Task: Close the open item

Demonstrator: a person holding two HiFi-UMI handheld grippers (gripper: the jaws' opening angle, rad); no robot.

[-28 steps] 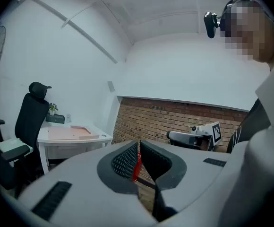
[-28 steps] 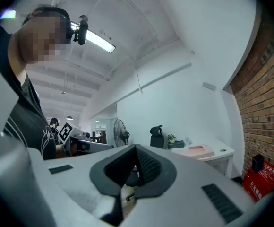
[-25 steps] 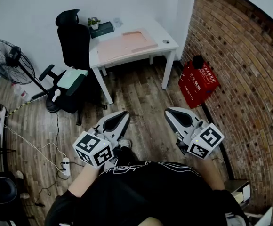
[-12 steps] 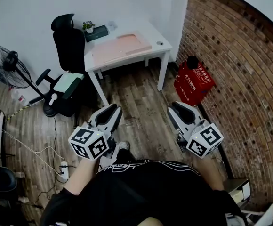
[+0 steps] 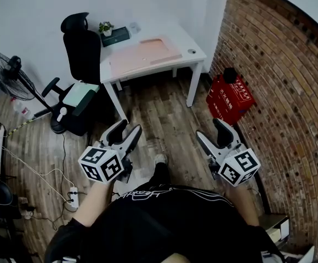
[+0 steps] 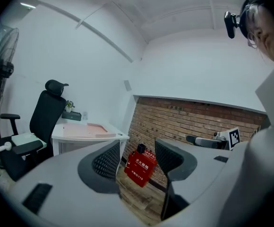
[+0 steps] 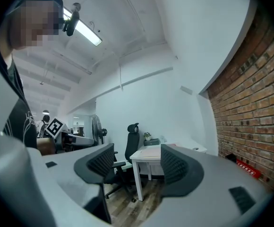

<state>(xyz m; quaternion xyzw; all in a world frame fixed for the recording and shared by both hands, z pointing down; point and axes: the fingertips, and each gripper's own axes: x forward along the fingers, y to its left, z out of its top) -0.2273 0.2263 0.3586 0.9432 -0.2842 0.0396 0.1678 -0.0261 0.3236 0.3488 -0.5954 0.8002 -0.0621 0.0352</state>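
My left gripper (image 5: 129, 128) and right gripper (image 5: 209, 130) are both opening their jaws, with nothing between them. The pink flat thing (image 5: 142, 53) on the white desk (image 5: 194, 47) (my guess at the open item) lies well ahead of both. I'd step closer first, find which part stands open, then push it down gently with one jaw. My right gripper view frames the desk between its jaws; the left frames a red box (image 6: 141, 168) instead.

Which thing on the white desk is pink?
The big flat pad lying across the middle of the white desk. The small potted plant and the dark box at the back corner are not pink.
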